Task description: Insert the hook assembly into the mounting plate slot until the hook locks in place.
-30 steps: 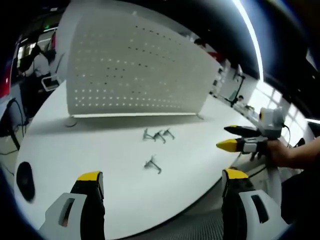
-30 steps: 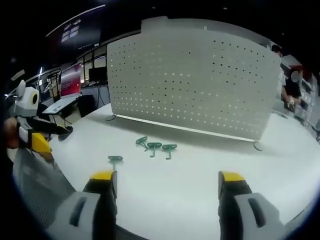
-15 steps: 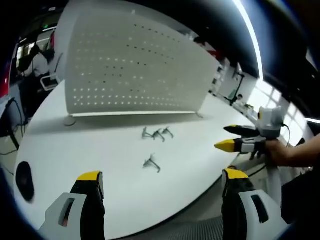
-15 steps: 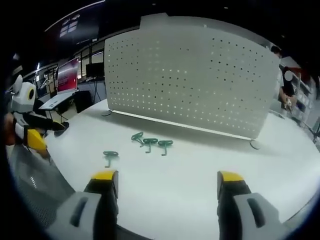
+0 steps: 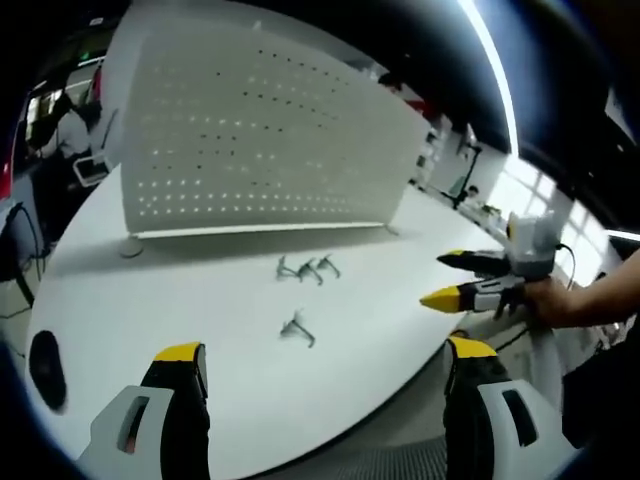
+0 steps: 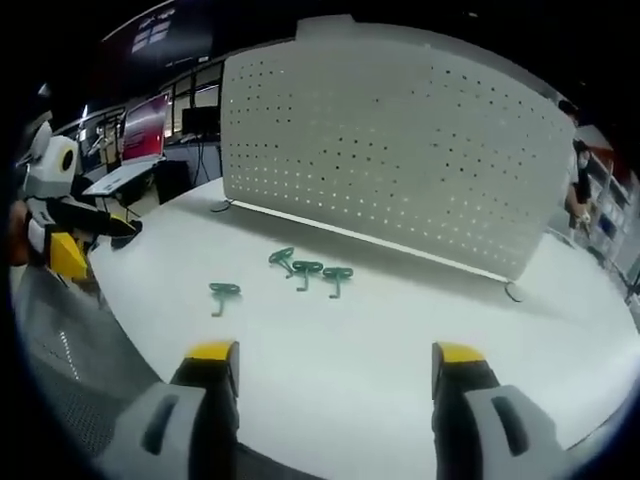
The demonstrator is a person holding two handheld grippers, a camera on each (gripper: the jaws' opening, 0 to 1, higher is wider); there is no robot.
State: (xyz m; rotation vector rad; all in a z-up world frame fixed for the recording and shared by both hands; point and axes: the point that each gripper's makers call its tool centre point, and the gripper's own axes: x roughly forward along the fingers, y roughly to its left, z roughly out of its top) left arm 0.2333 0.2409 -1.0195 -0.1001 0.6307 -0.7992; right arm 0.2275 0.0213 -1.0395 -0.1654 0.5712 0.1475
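Observation:
A white perforated mounting plate stands upright at the back of a round white table. Three green hooks lie in a row in front of it. A fourth hook lies apart, nearer the table's edge. My left gripper is open over the near edge, nothing between its jaws. My right gripper is open too, also short of the hooks. In the left gripper view the right gripper comes in from the right, held by a hand. The left gripper shows at the left of the right gripper view.
A dark round object lies on the table at the left. Desks, monitors and a person stand beyond the table. The plate rests on small feet.
Both views have shifted a little with the hands. The hooks and the plate lie where they were. Both grippers stay open.

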